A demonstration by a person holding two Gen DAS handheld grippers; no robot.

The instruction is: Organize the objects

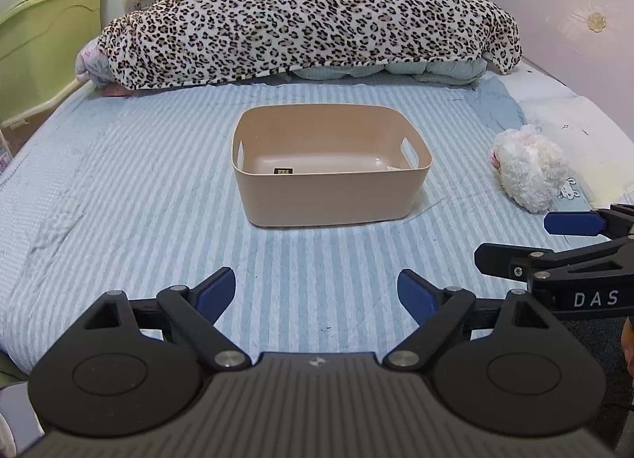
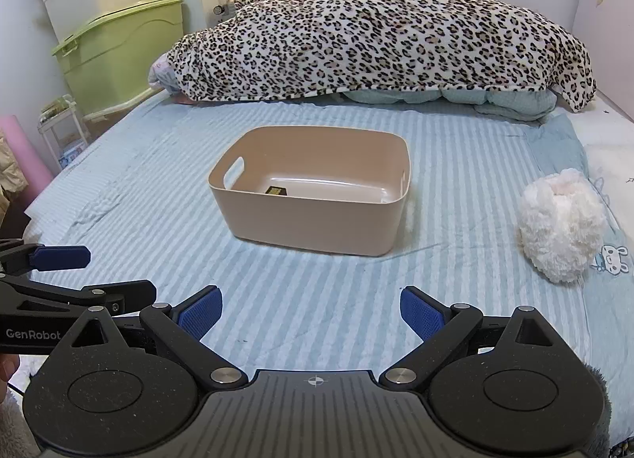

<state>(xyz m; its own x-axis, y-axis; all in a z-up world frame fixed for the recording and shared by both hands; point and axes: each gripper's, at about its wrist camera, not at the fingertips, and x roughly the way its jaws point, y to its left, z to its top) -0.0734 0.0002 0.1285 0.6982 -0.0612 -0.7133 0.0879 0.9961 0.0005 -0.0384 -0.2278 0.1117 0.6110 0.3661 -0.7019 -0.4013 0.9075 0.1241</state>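
Note:
A beige plastic bin (image 1: 329,196) with cut-out handles stands in the middle of the striped blue bed; it also shows in the right wrist view (image 2: 313,220). It holds only a small dark label on its floor. A fluffy white plush toy (image 1: 529,168) lies on the bed to the right of the bin, and shows in the right wrist view (image 2: 560,226). My left gripper (image 1: 317,295) is open and empty, low over the bed in front of the bin. My right gripper (image 2: 311,317) is open and empty, beside the left one, with the plush ahead to its right.
A leopard-print blanket (image 1: 309,14) over bedding is heaped across the far end of the bed. Green storage boxes (image 2: 119,49) stand beyond the bed's left edge. A pale headboard panel (image 1: 566,10) lines the right side.

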